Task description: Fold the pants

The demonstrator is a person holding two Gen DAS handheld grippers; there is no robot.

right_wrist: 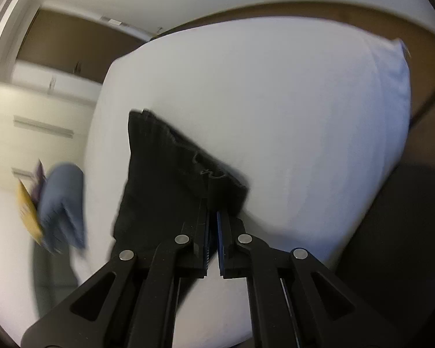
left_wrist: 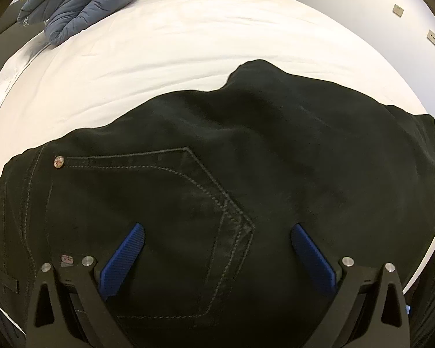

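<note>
Black pants [left_wrist: 261,145] lie spread on the white bed [left_wrist: 188,37], seat side up, with a stitched back pocket [left_wrist: 165,197] and a rivet showing. My left gripper [left_wrist: 217,227] hovers over that pocket, open, its blue pads [left_wrist: 127,255] wide apart with only flat cloth below them. In the right wrist view, a leg end of the pants [right_wrist: 165,171] rises off the bed [right_wrist: 304,110]. The right gripper [right_wrist: 213,210] is shut on the edge of that cloth, its fingers nearly together.
A folded blue padded jacket [left_wrist: 87,3] lies at the far left corner of the bed, with a yellow item [right_wrist: 29,214] beside it. White cupboards and a wall with sockets [left_wrist: 397,10] stand beyond the bed. The bed edge runs close on the right.
</note>
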